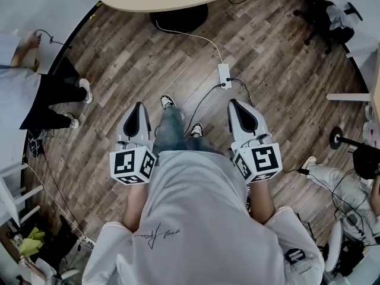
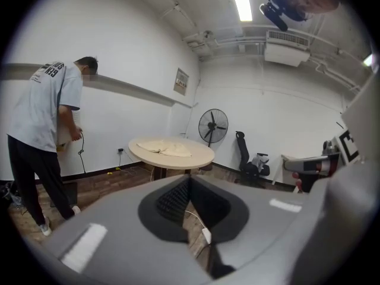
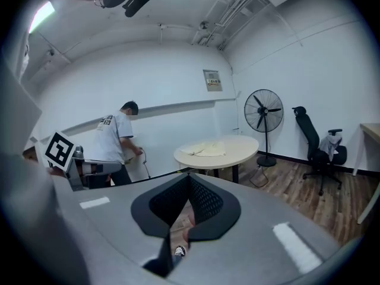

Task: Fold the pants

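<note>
The pants [image 2: 167, 149] are a beige, crumpled heap on a round light table [image 2: 199, 154], several steps ahead of me. In the right gripper view the pants [image 3: 205, 149] lie on the same table [image 3: 237, 144]; in the head view only the table's near rim [image 1: 169, 3] shows at the top. My left gripper [image 1: 138, 108] and right gripper [image 1: 237, 104] are held level at waist height over the wooden floor, far short of the table. Both are shut with nothing between the jaws, as each gripper's own view shows: left gripper [image 2: 189, 180], right gripper [image 3: 189, 179].
A person [image 1: 37, 97] stands at the left wall, back turned. A white power strip [image 1: 224, 75] with cables lies on the floor between me and the table. A standing fan [image 2: 212, 127] and an office chair [image 3: 318, 141] are beyond the table, to the right.
</note>
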A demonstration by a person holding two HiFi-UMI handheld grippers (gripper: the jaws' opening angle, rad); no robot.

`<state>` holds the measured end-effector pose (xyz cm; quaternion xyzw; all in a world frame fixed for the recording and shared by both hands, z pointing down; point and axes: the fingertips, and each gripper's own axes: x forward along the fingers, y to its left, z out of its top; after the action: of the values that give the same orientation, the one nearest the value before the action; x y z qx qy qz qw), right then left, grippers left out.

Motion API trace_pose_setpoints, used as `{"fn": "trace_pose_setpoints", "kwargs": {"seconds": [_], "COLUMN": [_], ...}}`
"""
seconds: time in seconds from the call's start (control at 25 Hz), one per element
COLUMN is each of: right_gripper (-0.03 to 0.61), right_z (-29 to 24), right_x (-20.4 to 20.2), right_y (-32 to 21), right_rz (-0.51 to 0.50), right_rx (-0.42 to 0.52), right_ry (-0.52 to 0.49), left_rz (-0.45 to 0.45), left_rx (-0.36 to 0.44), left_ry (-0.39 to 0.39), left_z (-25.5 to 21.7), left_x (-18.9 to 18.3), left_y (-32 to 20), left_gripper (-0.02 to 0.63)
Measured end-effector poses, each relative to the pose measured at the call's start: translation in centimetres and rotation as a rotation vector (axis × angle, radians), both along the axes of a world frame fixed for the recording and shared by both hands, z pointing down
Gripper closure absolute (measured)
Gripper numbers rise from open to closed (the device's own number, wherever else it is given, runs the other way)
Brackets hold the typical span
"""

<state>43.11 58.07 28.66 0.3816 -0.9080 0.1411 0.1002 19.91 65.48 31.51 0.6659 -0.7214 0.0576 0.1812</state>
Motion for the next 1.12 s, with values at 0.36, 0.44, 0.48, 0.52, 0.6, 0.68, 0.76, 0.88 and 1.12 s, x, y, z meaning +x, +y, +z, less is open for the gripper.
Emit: {"fn": "trace_pose_setpoints", "kwargs": {"seconds": [0.36, 0.44, 0.48, 0.52, 0.6, 0.68, 0.76, 0.88, 1.12], "right_gripper": [0.580, 0.580, 0.580, 0.580, 0.580, 0.580, 0.580, 0.580, 0.580], "right_z": [0.9, 0.8, 0.5, 0.2, -0.2, -0.5, -0.9, -1.8, -3.5], "right_x": [-5.3, -6.6, -7.3, -8.1, -9.7, -11.5, -13.6, -16.8, -22.3], "right_y": [-4.9, -6.1, -6.8, -7.5, -9.3, -11.2, -12.9, -14.5, -17.4], "right_rz": [-0.053, -0.062, -0.067, -0.070, -0.073, -0.069, -0.066, -0.070, -0.081], "right_rx": [-0.053, -0.058, -0.058, -0.055, -0.046, -0.039, -0.032, -0.012, 0.034], "right_ry": [0.023, 0.010, 0.007, 0.008, 0.014, 0.017, 0.021, 0.020, 0.029], "left_rz": [0.021, 0.026, 0.027, 0.027, 0.027, 0.032, 0.041, 0.059, 0.092], "left_rx": [-0.025, -0.023, -0.021, -0.018, -0.011, -0.004, 0.005, 0.018, 0.051], "left_ry": [0.051, 0.057, 0.061, 0.065, 0.074, 0.082, 0.089, 0.096, 0.100], "left_z": [1.6, 1.6, 1.5, 1.4, 1.2, 0.8, 0.5, 0.0, -0.9], "left_x": [-3.6, -4.9, -5.6, -6.3, -7.8, -9.4, -11.2, -13.6, -17.8], "left_y": [-5.5, -6.8, -7.4, -8.1, -9.8, -11.5, -12.9, -14.4, -17.4], "left_gripper": [0.611, 0.611, 0.611, 0.611, 0.611, 0.611, 0.611, 0.611, 0.611]}}
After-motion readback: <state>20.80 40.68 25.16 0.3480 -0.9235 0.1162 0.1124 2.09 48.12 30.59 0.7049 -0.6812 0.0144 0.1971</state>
